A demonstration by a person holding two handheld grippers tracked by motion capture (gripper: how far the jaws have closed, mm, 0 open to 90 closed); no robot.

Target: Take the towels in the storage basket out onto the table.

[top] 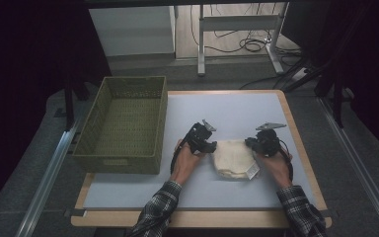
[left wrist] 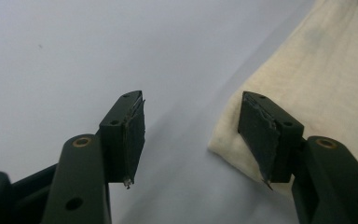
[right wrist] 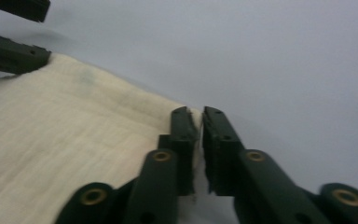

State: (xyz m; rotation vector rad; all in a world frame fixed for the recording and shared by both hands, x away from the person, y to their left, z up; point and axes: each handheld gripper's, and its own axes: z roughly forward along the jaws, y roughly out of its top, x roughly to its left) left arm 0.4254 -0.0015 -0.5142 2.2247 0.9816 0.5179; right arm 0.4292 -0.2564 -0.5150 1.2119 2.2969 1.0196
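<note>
- Lying on the pale table top (top: 237, 113), near the person's edge and a little right of middle: one folded cream cloth (top: 233, 159), several layers thick, with a small white tag at its near right corner.
- Cloth, right gripper view: the weave fills the lower left, and its edge runs slantwise up to the jaws; a faint grey mark sits near the far edge.
- Right gripper (right wrist: 200, 140): jaws drawn nearly together with a thin fold of the cloth's edge pinched between them; frayed threads show in the narrow gap. In the high view this gripper (top: 265, 143) sits at the cloth's right side, with its grey three-cornered plate on top.
- Left gripper (left wrist: 193, 135): jaws standing wide apart, holding nothing. One jaw is over bare table; the other overlaps the cloth's corner (left wrist: 307, 93), though whether it touches the fabric cannot be told. In the high view this gripper (top: 202, 139) sits at the cloth's left side.
- Left gripper's jaw tips also appear at the upper left of the right gripper view, at the cloth's far corner.
- Hands and sleeves: both forearms enter from the near edge in checked sleeves (top: 159, 210).
- Basket (top: 150, 106): green woven, rectangular, on the table's left part, well apart from the cloth.
- Beyond the table: metal frame legs and loose cables on the floor.
</note>
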